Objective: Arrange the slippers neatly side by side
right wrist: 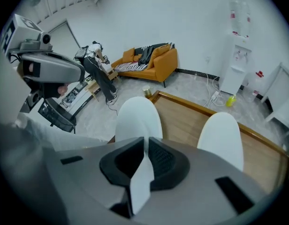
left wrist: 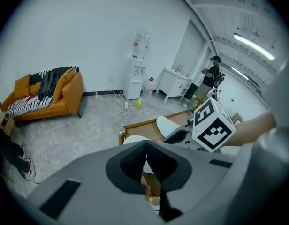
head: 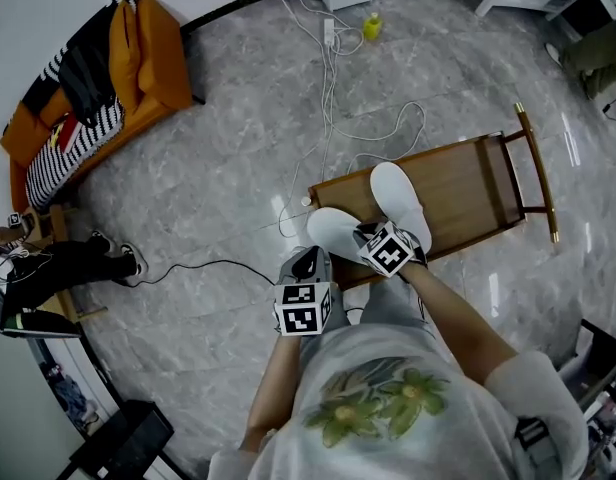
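Two white slippers lie on a low wooden table (head: 468, 193). The near-left slipper (head: 330, 230) points left and the other slipper (head: 396, 196) points away, so their heels almost meet. In the right gripper view, my right gripper (right wrist: 145, 143) is shut on the white heel edge of the near-left slipper (right wrist: 137, 118), with the second slipper (right wrist: 223, 137) to its right. My left gripper (head: 306, 260) hovers off the table's near-left corner, apart from both slippers. Its jaws (left wrist: 145, 150) look shut with nothing between them.
White cables (head: 333, 118) and a black cable (head: 203, 266) run over the grey marble floor. An orange sofa (head: 98, 88) stands far left, and a yellow bottle (head: 372, 26) sits near a white water dispenser (left wrist: 136, 74). A person (right wrist: 95, 71) stands by the sofa.
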The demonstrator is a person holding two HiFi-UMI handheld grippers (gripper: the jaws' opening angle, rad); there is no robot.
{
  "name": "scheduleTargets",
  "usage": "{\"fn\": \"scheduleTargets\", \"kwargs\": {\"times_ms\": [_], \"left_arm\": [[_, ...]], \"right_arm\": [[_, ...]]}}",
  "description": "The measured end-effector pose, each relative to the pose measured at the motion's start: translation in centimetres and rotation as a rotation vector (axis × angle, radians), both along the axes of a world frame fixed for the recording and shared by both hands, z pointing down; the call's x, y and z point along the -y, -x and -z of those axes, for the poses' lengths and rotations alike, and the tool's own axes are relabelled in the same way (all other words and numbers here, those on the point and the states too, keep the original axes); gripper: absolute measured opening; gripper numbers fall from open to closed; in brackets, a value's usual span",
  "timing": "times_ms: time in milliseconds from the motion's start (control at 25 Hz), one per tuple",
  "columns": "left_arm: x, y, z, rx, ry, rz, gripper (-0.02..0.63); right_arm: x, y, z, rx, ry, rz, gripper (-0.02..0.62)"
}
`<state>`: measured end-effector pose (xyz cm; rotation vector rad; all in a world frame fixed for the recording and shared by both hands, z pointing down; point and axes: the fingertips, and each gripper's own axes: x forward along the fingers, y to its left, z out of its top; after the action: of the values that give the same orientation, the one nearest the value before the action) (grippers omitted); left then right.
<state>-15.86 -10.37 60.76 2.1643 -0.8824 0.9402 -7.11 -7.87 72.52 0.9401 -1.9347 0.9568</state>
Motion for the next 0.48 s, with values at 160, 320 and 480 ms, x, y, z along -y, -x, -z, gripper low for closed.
{"fn": "scheduleTargets", "kwargs": {"times_ms": [160,320,480], "left_arm": [[0.0,-0.5,0.2,-0.004,-0.006,-0.017,0.014],[0.0,-0.7,0.3,-0.002,-0.006,-0.032,0.015],[0.0,-0.9,0.3,-0.001,-0.008,-0.046,0.015]], "right_arm": [[0.1,-1.0,-0.1,0.003,0.006,-0.067,0.035],[0.4,-2.5,0.6,-0.011,0.018,-0.16,0.035],[0.7,-3.7,0.7,0.013,0.029,-0.274,0.035]]}}
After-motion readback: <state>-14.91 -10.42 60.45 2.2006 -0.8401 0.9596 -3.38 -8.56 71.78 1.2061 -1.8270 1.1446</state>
